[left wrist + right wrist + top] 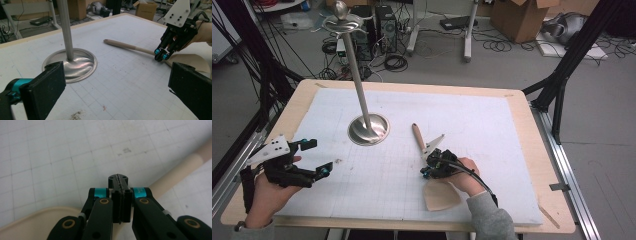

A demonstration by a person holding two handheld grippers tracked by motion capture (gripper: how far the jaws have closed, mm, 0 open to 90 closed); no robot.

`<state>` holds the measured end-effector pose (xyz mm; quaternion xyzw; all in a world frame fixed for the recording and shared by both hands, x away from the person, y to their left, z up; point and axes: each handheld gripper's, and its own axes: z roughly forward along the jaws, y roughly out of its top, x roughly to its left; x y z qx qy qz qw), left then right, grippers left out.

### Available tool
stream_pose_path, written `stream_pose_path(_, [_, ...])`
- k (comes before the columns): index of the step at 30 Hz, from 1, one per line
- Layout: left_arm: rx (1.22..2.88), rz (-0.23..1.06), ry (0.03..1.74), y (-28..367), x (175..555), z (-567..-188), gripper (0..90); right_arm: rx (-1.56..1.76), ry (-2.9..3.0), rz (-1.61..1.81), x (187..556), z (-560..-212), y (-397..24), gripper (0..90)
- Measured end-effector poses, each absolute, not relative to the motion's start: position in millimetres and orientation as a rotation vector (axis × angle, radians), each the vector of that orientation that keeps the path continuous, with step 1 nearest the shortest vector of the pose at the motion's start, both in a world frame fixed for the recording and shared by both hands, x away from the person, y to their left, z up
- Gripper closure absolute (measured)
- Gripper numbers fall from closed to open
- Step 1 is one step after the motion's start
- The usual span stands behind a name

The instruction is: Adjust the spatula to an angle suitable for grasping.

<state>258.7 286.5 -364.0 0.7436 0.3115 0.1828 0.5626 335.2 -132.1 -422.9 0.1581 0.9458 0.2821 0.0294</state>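
A beige spatula lies on the white gridded mat, its handle (417, 134) pointing away from me and its flat blade (440, 195) near the front edge. My right gripper (426, 172) hovers over the spatula's neck with its jaws pressed together and nothing between them. In the right gripper view the shut gripper (118, 181) sits between the handle (175, 176) and the blade (32, 222). My left gripper (320, 157) stands open over the mat at the left. In its own view the gripper (115, 87) faces the right gripper (160, 56) and the spatula (127, 45).
A metal stand with a round base (368, 129) and a tall pole (357, 75) rises at the mat's middle left, also in the left gripper view (72, 62). The wooden table edge (539, 150) frames the mat. Cables, computer towers and a cardboard box (517, 17) sit on the floor beyond.
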Motion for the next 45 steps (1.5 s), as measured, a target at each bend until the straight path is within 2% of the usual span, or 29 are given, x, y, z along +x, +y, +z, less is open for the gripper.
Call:
stream_pose_path(21, [1.761, 0.413, 0.720, 278, 264, -365, 1.7, 0.700, 2.822, 0.847, 339, -424, -186, 90.0])
stream_pose_path(39, [1.759, 0.418, 0.722, 280, 264, -364, 1.7, 0.757, 2.781, 0.868, 341, -424, -203, 90.0])
stream_pose_path(45, [1.754, 0.413, 0.723, 280, 264, -364, 1.7, 0.757, 2.713, 1.023, 335, -410, -208, 90.0])
